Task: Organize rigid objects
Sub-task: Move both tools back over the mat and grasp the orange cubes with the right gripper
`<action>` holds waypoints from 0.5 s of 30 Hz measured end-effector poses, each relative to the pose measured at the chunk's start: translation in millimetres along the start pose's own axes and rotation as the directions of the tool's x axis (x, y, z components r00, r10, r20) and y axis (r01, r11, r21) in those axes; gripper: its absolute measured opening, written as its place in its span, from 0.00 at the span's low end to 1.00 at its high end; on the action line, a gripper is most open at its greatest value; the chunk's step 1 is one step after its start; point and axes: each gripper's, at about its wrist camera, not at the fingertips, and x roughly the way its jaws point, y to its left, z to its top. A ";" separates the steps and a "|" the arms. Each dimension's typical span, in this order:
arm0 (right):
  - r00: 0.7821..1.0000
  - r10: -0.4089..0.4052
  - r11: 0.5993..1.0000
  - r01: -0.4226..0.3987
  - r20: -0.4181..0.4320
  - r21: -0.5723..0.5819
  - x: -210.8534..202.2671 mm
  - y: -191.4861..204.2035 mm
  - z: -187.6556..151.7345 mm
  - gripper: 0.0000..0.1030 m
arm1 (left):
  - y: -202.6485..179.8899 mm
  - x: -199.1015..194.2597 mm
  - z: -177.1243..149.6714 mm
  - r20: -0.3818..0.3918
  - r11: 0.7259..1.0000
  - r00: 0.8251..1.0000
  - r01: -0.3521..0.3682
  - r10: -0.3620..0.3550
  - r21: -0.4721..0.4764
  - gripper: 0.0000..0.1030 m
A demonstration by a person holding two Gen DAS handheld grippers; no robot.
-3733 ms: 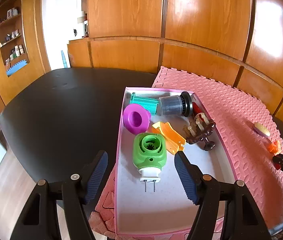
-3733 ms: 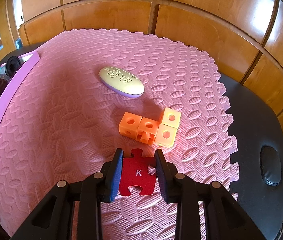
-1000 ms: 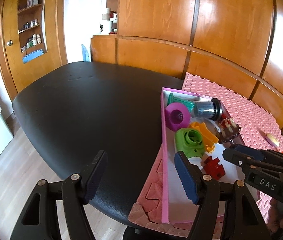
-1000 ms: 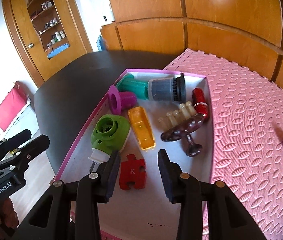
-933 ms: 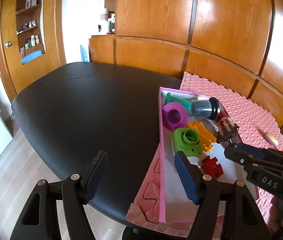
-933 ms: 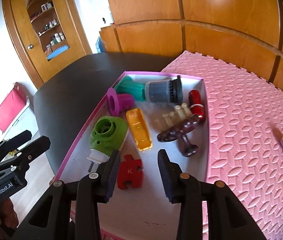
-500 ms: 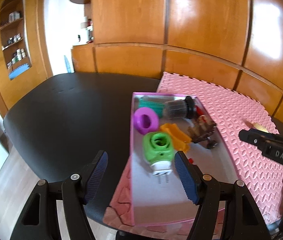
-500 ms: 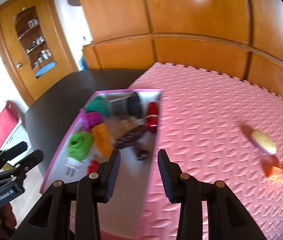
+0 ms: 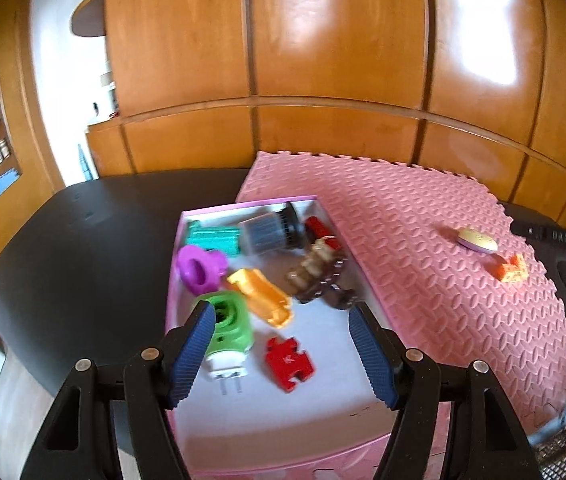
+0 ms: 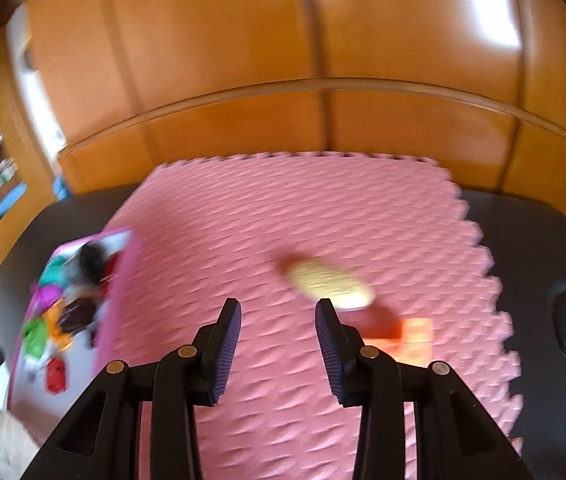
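Right wrist: right gripper (image 10: 277, 312) empty (blurred), oval soap (image 10: 329, 283)

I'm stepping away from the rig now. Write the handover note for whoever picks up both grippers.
Left gripper: open, empty, hovering over the near end of the pink tray.
Right gripper: open, empty, over the pink foam mat, pointing toward the oval soap.
Done: red puzzle piece lies in the tray beside the green plug-in device, orange piece and the other items.
Left: oval soap and orange cube cluster lie on the mat, outside the tray; move both in.
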 end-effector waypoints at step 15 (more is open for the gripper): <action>0.993 0.039 0.964 -0.007 -0.115 0.267 41.6 -91.6 -11.7 0.70 | -45.6 21.2 3.3 -0.064 0.995 0.996 0.070 -0.066 0.072 0.68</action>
